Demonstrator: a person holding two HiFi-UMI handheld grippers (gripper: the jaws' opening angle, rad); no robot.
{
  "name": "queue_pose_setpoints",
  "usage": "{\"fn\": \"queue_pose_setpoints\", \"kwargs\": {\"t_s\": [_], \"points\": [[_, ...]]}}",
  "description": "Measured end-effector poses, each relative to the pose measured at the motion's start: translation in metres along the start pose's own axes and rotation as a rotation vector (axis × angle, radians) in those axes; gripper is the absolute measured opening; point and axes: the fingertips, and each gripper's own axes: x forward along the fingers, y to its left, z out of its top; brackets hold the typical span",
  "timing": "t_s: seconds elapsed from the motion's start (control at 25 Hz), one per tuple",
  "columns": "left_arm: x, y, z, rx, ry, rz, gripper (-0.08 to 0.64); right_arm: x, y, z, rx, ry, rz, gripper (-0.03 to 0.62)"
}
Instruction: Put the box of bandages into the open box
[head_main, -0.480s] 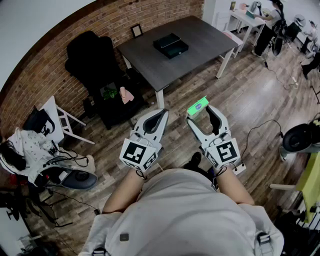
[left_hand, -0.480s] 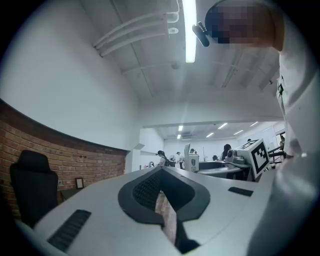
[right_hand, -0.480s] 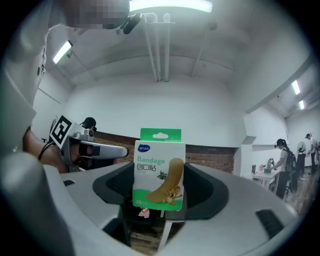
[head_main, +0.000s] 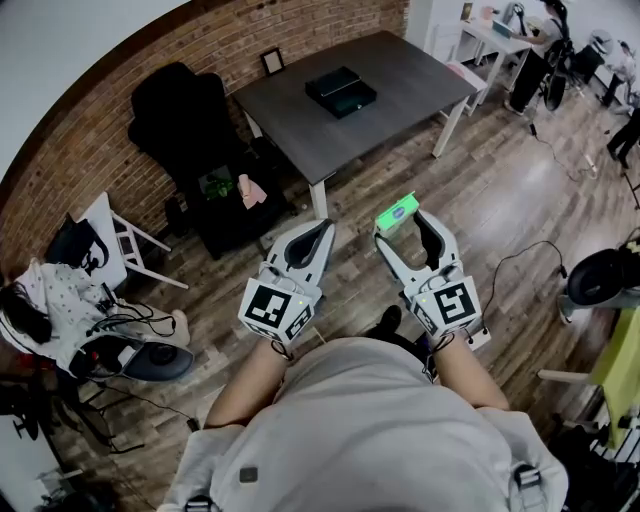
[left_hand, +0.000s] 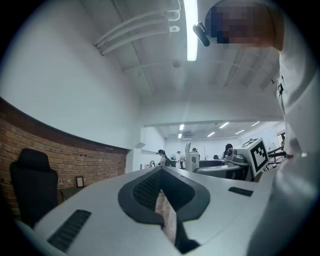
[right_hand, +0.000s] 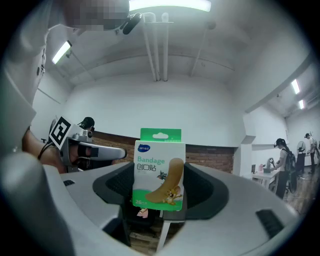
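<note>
Between the right tool's (right_hand: 159, 186) pads (right_hand: 117, 186) stands a flat bandage box (right_hand: 159, 167).

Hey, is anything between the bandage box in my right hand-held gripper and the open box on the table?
Nothing visible does. The bandage box, clamped in the right hand-held gripper, faces the open box across wooden floor and the grey table; nothing else lies on that path.
</note>
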Motion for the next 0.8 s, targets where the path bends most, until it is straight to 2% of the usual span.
{"fn": "queue_pose_setpoints", "kwargs": {"t_s": [0.36,0.68,0.8], "points": [[0.048,-0.004,-0.009,-0.014,0.027,-0.01,0.015,0.005,-0.041,-0.011,0.015,0.009,0.008,0.298],[0.14,0.004,-0.031,-0.028,0.061,-0.02,0.015,0.026,-0.128,-0.033,0.048,0.02,0.004,0.298],[0.178,-0.019,-0.039,-0.026,0.072,-0.029,0.015,0.011,-0.168,-0.039,0.07,0.015,0.005,0.298]]}}
